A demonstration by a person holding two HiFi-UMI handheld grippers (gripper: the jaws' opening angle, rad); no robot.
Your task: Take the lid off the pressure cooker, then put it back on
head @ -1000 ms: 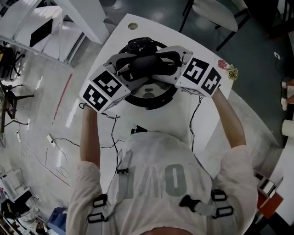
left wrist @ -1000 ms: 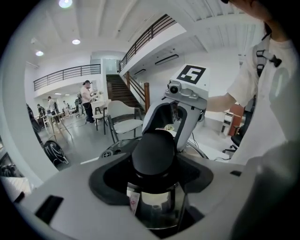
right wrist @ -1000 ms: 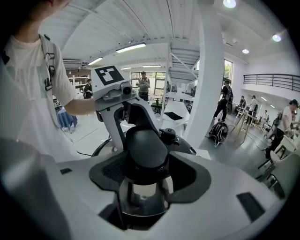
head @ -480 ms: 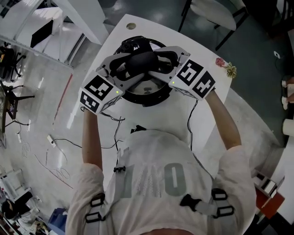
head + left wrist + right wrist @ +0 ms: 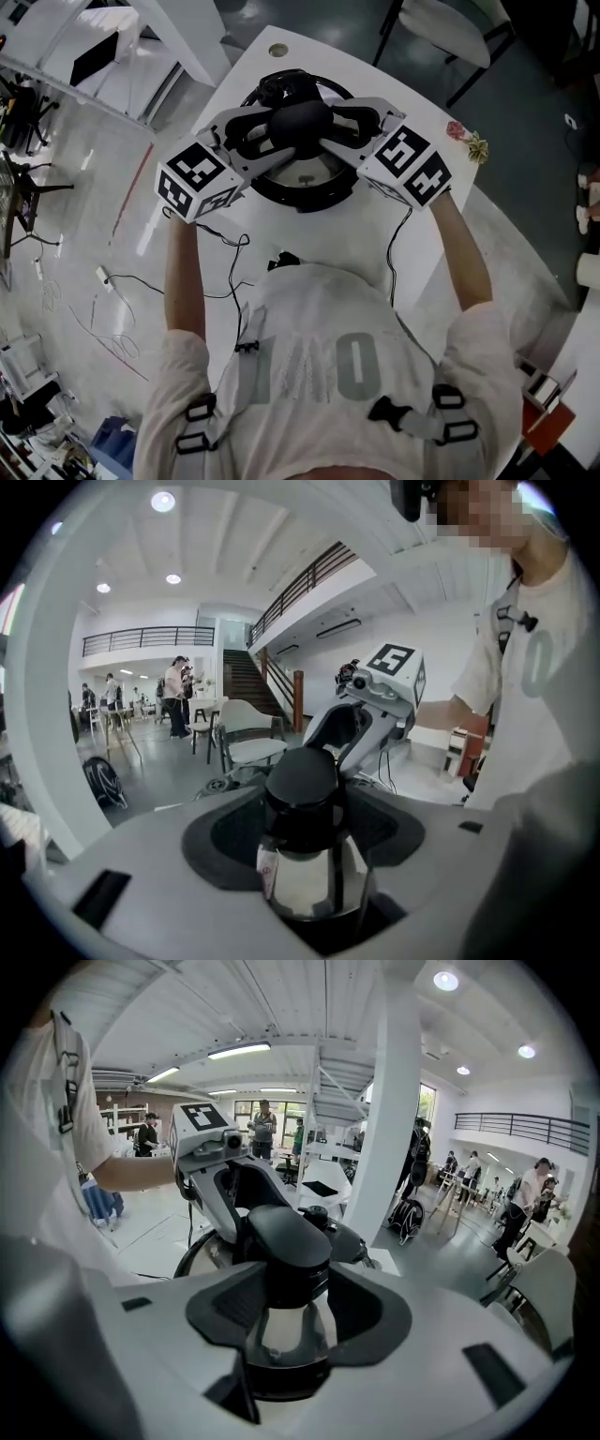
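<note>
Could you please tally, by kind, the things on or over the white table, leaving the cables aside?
Pressure cooker: 1
Lid: 1
Tongs: 2, the left tongs and the right tongs, both just closing further, pads on the lid's knob
Small flower: 1
Total: 5

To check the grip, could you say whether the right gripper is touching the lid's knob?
Touching: in the right gripper view the right gripper, its jaws having just closed further, presses both sides of the knob.
</note>
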